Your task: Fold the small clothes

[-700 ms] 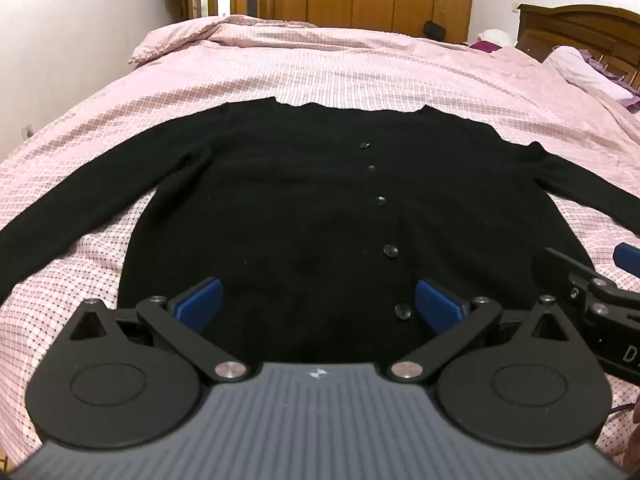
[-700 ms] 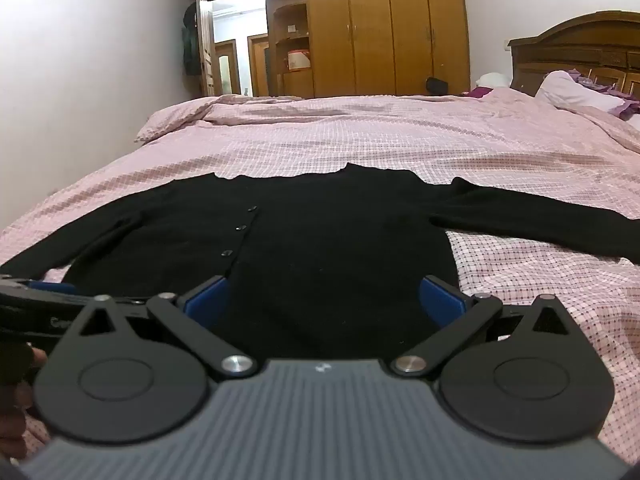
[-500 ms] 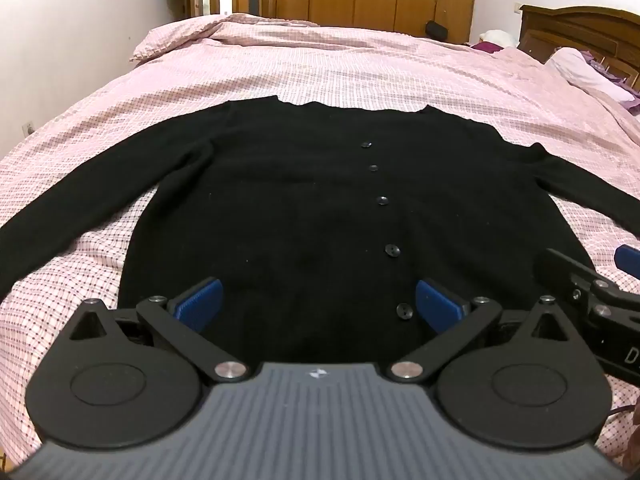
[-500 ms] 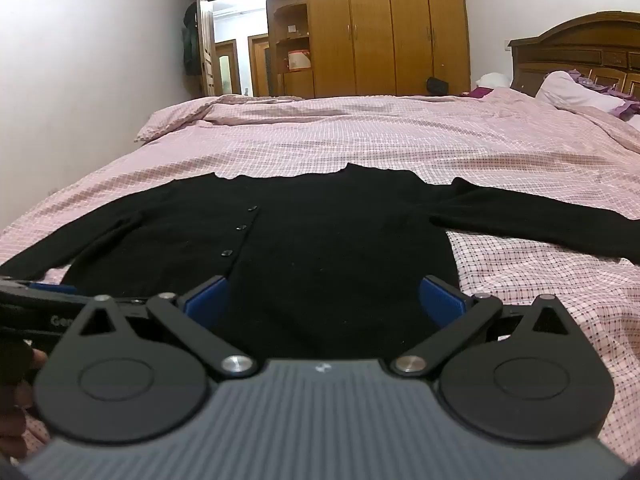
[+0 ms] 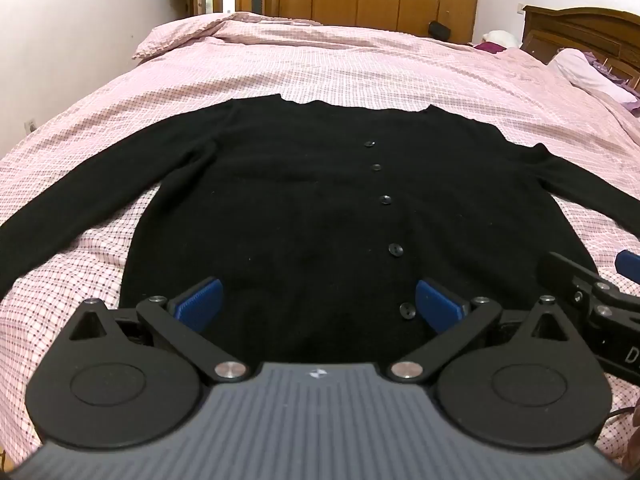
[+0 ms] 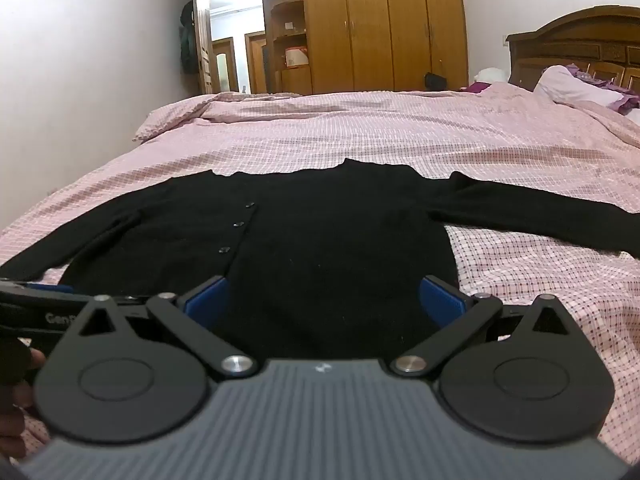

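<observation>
Left wrist view: black cardigan [image 5: 304, 216] spread flat and front up on pink checked bedcover [image 5: 360, 68], one edge nearest the camera, the opposite edge toward the far side of the bed. Row of dark buttons [image 5: 395, 249] down the front, right of centre in this view. Left sleeve [image 5: 80, 200] stretched out toward the left edge, other sleeve running off to the right. Left gripper [image 5: 318, 300] above the near edge, blue pads [image 5: 200, 299] spread as wide as they go, nothing between them, no contact with the cloth visible. Part of the right gripper at the right border.

Right wrist view: same cardigan [image 6: 336, 248] lying flat, right sleeve [image 6: 540, 216] extended over the bedcover [image 6: 400, 136]. Right gripper [image 6: 326, 300] over the near edge, fully spread, holding nothing. Left gripper's side [image 6: 44, 312] and a hand [image 6: 16, 380] at the left border. Wooden wardrobe [image 6: 384, 24] and headboard [image 6: 576, 44] beyond the bed.
</observation>
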{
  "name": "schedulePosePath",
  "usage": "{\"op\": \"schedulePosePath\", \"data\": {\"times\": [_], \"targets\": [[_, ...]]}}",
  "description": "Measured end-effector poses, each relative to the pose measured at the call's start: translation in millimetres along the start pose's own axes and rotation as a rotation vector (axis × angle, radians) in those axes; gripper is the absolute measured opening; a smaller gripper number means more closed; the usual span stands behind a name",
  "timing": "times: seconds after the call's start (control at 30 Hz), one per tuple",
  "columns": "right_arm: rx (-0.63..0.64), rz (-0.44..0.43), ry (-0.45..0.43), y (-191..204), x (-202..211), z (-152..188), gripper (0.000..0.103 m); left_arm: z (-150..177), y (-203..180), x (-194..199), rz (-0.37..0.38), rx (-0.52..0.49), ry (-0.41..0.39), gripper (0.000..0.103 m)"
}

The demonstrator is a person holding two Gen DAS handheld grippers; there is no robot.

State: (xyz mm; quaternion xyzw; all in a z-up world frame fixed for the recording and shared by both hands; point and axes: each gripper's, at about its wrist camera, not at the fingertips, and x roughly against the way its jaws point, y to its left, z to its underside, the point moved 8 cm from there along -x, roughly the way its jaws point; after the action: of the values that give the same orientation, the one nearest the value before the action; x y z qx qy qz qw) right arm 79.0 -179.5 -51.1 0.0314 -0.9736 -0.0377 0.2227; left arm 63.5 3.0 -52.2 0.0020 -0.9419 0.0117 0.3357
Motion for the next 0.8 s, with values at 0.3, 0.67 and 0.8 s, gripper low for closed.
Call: {"op": "schedulePosePath", "data": {"times": [0.3, 0.67, 0.8], "targets": [[-0.006, 0.003, 0.006, -0.7, -2.9, 1.4, 0.103, 1.3, 1.6, -0.7, -0.003, 0.008, 0.006, 0.103], [-0.006, 0.003, 0.004, -0.6, -2.3, 1.2, 0.103, 1.6, 2.0, -0.6, -0.003, 0.009, 0.006, 0.103], [-0.006, 0.003, 0.004, -0.5, -2.2, 1.2, 0.103, 1.6, 2.1, -0.7, -0.003, 0.009, 0.006, 0.103]]}}
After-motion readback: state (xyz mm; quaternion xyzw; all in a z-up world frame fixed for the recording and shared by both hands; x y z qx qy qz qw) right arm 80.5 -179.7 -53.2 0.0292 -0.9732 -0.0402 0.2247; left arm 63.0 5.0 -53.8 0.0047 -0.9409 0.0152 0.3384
